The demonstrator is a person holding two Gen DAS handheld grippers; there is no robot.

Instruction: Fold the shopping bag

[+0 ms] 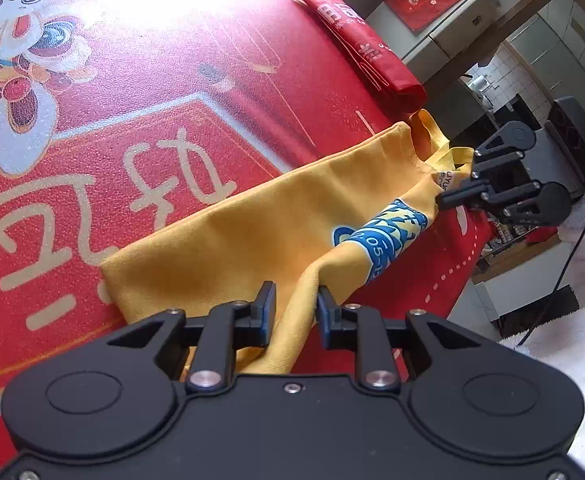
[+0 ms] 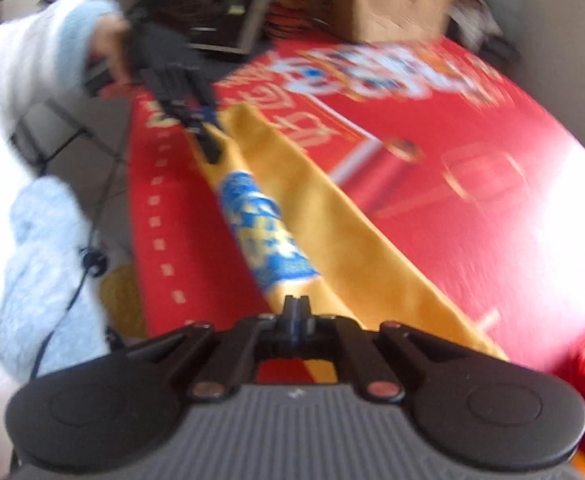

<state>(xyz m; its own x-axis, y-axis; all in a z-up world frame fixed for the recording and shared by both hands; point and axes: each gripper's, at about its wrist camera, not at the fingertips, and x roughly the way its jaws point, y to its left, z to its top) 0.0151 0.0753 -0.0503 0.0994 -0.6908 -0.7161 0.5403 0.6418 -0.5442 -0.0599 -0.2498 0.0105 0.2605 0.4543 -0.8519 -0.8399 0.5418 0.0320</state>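
One yellow shopping bag (image 1: 228, 240) w/ blue print, lying lengthwise-folded on red printed tablecloth (image 1: 140, 112), near its edge. Left gripper (image 1: 295, 304): fingers parted, bag's bottom end between them, not pinched. Right gripper (image 2: 296, 312): fingers pressed together on bag's handle end; view blurred. Red folded bag (image 1: 356, 36) beyond the yellow bag, apart. Pale fleece sleeve (image 2: 32, 60) behind left gripper.

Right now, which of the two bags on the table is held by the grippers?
The yellow bag, held at opposite ends by the left gripper and right gripper. The red bag lies untouched at the table's far edge.
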